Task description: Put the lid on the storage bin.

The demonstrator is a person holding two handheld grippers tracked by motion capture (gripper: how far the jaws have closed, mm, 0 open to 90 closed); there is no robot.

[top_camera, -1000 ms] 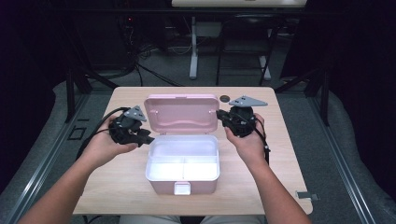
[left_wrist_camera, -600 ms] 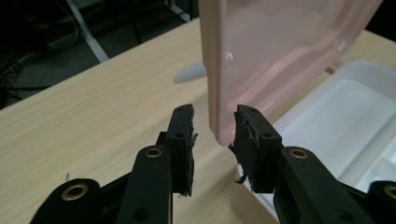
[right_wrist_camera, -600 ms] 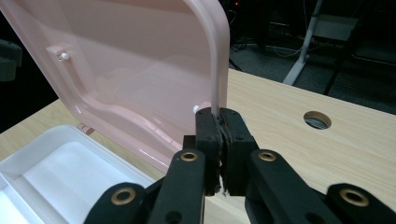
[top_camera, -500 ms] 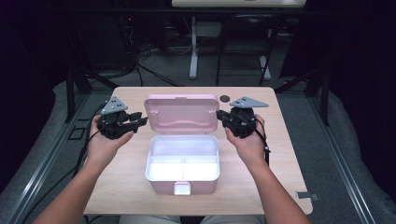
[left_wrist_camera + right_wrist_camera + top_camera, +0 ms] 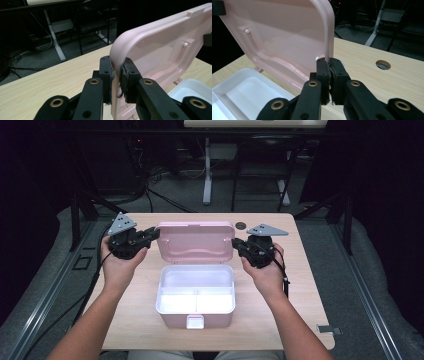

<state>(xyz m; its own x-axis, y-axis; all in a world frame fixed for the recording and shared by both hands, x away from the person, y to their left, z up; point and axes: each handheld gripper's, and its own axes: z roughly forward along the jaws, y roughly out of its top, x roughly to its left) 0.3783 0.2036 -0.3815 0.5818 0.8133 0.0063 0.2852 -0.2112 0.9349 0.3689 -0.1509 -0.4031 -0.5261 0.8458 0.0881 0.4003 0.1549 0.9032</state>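
Note:
A pink box (image 5: 172, 318) with a white divided inside (image 5: 196, 290) sits mid-table, its lid (image 5: 195, 242) standing upright at the back. My left gripper (image 5: 152, 234) is at the lid's left edge. Its jaws have just been closing, and in the left gripper view the pads (image 5: 107, 72) press the rim of the lid (image 5: 162, 50) from both sides of the left gripper (image 5: 116, 72). At the lid's right edge, my right gripper (image 5: 236, 245) is shut on the rim. The right gripper view shows the right gripper (image 5: 329, 71) clamped on the lid (image 5: 282, 32).
The wooden table (image 5: 300, 285) has a round cable hole (image 5: 241, 225) behind the lid's right corner. A small tag (image 5: 327, 329) lies at the front right corner. A latch tab (image 5: 195, 321) sticks out of the box front. Desk legs and cables stand beyond the table.
My left gripper went from beside the box up and right to the lid's left edge and closed on it. The right gripper and the lid stayed put.

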